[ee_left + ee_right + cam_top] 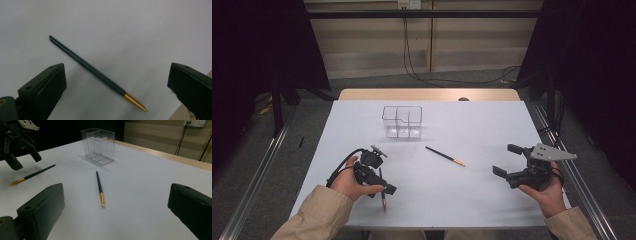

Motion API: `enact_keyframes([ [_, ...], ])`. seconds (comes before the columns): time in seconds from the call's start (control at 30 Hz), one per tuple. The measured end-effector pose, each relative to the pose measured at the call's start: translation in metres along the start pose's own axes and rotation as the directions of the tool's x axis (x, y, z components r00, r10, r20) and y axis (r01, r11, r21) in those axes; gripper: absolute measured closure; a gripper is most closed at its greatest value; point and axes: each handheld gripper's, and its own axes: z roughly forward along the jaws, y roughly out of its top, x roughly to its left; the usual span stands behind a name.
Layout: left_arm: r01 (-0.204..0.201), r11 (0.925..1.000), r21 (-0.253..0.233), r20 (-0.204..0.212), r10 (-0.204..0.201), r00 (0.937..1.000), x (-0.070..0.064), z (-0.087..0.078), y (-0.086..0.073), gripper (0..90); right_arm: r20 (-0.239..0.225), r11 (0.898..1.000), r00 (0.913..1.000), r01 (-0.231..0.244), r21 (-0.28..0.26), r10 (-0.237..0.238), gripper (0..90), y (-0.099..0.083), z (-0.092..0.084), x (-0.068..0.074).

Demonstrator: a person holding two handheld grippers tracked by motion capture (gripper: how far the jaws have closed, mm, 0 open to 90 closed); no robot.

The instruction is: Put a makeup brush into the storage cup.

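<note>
Left hand-held gripper (382,181) hovers, jaws apart, over a dark pen (95,72) on the table (472,190); right hand-held gripper (507,159) gapes wide too.

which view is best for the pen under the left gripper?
The left gripper view: the pen runs its whole length between the open jaws, dark shaft and gold tip sharp against the white table. In the high view it is small and partly covered by the left gripper. The right gripper view shows it whole but distant, at left.
</note>
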Motion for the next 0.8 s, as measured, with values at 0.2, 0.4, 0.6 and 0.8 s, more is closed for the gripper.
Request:
enact_keyframes([
  [0.2, 0.015, 0.9986, 0.05, -0.02, -0.014, 0.9997, 0.0, 0.005, 0.0, 1.9, -0.002, 1.0, 1.0, 0.0, 0.002, 0.0, 0.2, -0.001, 0.0, 0.0],
  [0.4, 0.018, 0.9968, 0.078, -0.032, -0.015, 0.9994, 0.001, 0.008, -0.001, 1.9, -0.001, 1.0, 1.0, 0.001, 0.002, -0.001, 0.3, -0.001, 0.0, 0.0],
  [0.6, 0.018, 0.9944, 0.104, -0.06, -0.012, 0.9981, 0.002, 0.011, -0.003, 3.5, 0.004, 1.0, 1.0, 0.0, -0.001, 0.0, 0.3, -0.001, -0.001, -0.001],
  [0.8, -0.006, 0.9914, 0.131, -0.069, 0.015, 0.9975, 0.0, 0.012, -0.004, 12.4, 0.006, 1.0, 1.0, 0.004, 0.003, -0.004, 0.4, -0.001, 0.0, 0.0],
])
